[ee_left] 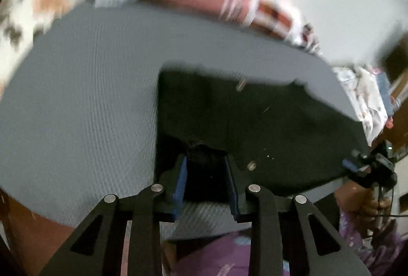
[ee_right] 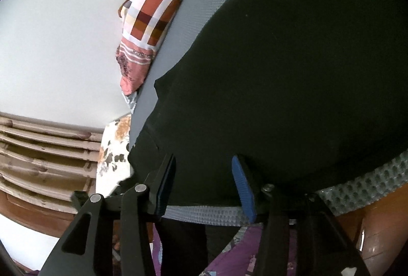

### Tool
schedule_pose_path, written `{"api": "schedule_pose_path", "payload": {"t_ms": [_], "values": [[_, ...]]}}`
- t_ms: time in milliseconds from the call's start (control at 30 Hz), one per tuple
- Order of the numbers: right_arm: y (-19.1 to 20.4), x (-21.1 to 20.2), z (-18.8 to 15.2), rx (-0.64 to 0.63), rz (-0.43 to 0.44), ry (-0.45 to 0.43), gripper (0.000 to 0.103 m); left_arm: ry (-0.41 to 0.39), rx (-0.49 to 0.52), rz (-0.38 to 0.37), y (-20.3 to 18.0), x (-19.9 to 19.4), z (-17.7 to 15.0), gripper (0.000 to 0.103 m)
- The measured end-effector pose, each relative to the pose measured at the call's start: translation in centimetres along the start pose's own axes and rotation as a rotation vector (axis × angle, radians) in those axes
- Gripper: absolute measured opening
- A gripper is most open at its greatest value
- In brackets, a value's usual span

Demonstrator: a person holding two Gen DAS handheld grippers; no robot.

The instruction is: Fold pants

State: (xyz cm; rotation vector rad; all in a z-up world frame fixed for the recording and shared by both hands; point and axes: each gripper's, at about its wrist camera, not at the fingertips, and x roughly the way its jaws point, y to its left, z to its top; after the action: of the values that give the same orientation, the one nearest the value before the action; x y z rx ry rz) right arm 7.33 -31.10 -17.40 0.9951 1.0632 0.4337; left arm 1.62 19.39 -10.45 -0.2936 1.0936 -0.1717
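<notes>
Left wrist: fingers pinch bunched black pants.

Place: a home, likely a bedroom or living room.
Work surface: grey textured mat under the tool, laid over a brown wooden top.
Beyond the mat: patchwork bedding in pink, white and maroon against a plain white wall.
Left of the tool: floral cloth and slatted furniture.
Below the tool: purple patterned clothing.
</notes>
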Motion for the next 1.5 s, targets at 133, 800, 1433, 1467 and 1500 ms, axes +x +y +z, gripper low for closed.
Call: {"api": "schedule_pose_path", "payload": {"t_ms": [133, 800, 1433, 1467, 1500], "values": [[0.6, 0.0, -0.1, -0.032, -0.005, 0.011, 0.046, 0.01, -0.045, -0.018, 1.3, 0.3, -1.6, 0.029], [14.5, 8.0, 7.6, -0.687, -0.122, 0.119, 0.052, -0.034, -0.051, 0.029, 2.0, 0.9, -0.9, 0.027], [16.7, 19.7, 9.7, -1.085, -0.301, 0.495, 0.015, -0.035, -0.079, 0.045, 2.7, 1.6, -0.8, 0.045], [16.7, 19.7, 10.0, -1.071, -0.294, 0.49, 0.011, -0.035, -0.081, 0.046, 2.8, 1.6, -0.9, 0.047], [16.6, 19.6, 10.3, -1.063, -0.292, 0.465, 0.009, -0.035, -0.082, 0.051, 2.9, 1.5, -0.9, 0.048]]}}
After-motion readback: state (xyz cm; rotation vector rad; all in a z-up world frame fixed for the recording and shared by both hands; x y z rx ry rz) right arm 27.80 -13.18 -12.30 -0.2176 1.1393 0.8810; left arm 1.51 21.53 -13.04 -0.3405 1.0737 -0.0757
